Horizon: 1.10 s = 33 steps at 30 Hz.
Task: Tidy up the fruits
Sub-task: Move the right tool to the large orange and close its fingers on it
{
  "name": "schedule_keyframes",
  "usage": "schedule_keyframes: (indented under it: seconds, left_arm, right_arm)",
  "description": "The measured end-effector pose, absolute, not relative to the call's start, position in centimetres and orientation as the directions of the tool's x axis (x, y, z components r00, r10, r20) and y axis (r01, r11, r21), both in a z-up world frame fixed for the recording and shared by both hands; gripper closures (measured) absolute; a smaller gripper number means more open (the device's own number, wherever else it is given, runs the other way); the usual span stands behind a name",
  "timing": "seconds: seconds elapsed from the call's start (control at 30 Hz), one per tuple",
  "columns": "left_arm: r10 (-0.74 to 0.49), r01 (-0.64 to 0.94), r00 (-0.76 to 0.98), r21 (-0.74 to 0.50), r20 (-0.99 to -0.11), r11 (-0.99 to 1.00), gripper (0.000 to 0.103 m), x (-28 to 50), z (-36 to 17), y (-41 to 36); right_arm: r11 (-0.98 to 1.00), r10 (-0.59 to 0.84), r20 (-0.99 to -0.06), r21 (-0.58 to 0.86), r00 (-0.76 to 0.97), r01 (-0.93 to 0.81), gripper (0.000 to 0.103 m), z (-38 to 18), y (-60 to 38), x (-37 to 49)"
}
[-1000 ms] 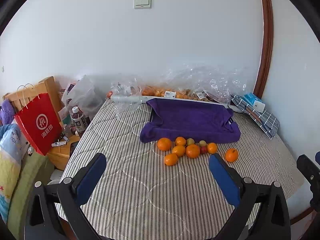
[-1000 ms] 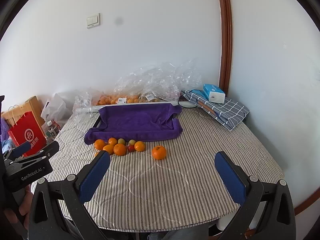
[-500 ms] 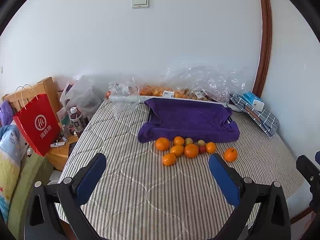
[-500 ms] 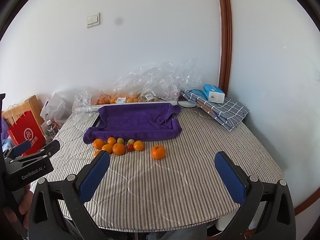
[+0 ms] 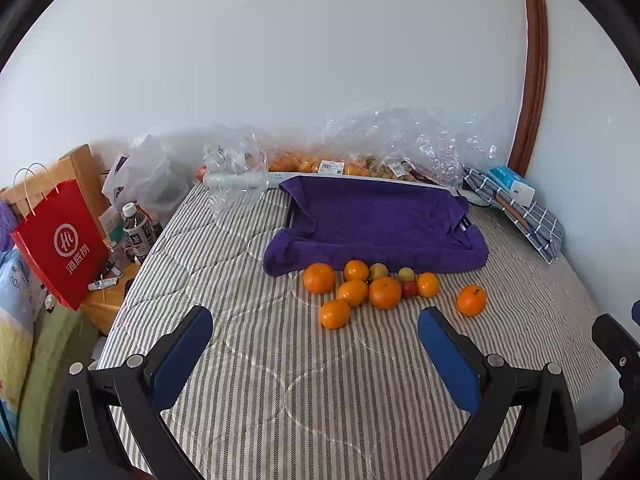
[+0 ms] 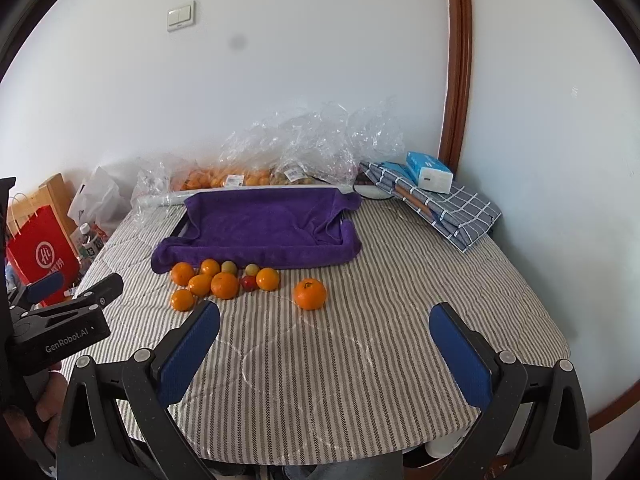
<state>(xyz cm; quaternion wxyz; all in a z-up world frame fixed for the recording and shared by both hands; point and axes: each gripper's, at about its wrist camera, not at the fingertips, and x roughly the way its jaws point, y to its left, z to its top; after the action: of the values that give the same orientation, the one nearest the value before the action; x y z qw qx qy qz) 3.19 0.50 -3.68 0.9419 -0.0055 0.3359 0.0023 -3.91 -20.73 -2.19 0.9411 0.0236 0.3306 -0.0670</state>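
Observation:
Several oranges [image 5: 384, 292] [image 6: 224, 285], two small yellow-green fruits [image 5: 378, 270] and one small red fruit [image 5: 409, 289] lie clustered on the striped tablecloth, in front of a tray lined with a purple towel [image 5: 380, 220] [image 6: 260, 220]. One orange [image 5: 472, 300] [image 6: 310, 294] lies apart to the right. My left gripper [image 5: 316, 320] is open and empty, short of the cluster. My right gripper [image 6: 324, 320] is open and empty, short of the lone orange.
Clear plastic bags of fruit [image 5: 360, 160] sit along the wall behind the tray. A folded checked cloth with a tissue pack [image 6: 432, 192] lies back right. A red paper bag [image 5: 60, 244] and bottles stand off the table's left edge.
Both grippers have moved slightly forward toward the fruit; the scene sits a little closer. Nothing was grasped.

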Motion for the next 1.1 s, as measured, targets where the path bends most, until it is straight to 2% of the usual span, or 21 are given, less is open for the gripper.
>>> schedule_keyframes:
  seconds: [0.13,0.4,0.53,0.67,0.8,0.93,1.1]
  left_arm:
    - [0.049,-0.034,0.758,0.035,-0.650,0.999,0.000,4.7,-5.1,0.7]
    - [0.046,-0.039,0.714,0.026,-0.699,0.999,0.000,7.6,-8.5,1.7]
    - [0.066,-0.055,0.687,0.039,-0.723,0.998,0.000,9.0,-10.4,2.2]
    - [0.043,-0.064,0.653,0.002,-0.756,0.998,0.001,10.5,-12.3,3.4]
    - [0.051,-0.065,0.622,0.014,-0.781,0.998,0.001,11.7,-14.3,4.1]
    - [0.016,-0.049,0.599,-0.017,-0.801,0.999,0.001,12.4,-15.7,5.0]
    - [-0.024,-0.036,0.592,-0.056,-0.806,0.998,0.001,13.2,-16.4,5.7]
  right_arm:
    - [0.985,-0.125,-0.644,0.009,0.755,0.171,0.000,-3.9,-21.6,-2.4]
    - [0.985,-0.096,-0.672,0.042,0.734,0.167,0.000,-8.2,-23.1,1.1]
    - [0.992,-0.050,-0.695,0.047,0.717,0.114,0.000,-10.9,-23.1,2.9]
    - [0.997,-0.018,-0.764,0.034,0.645,0.068,0.001,-13.9,-22.9,5.1]
    - [0.996,0.001,-0.808,0.056,0.589,0.075,0.007,-16.2,-23.4,6.9]
    - [0.996,-0.013,-0.796,0.045,0.605,0.080,0.015,-17.0,-23.5,7.7]
    - [0.996,-0.005,-0.779,0.054,0.627,0.074,0.020,-17.4,-23.2,9.0]
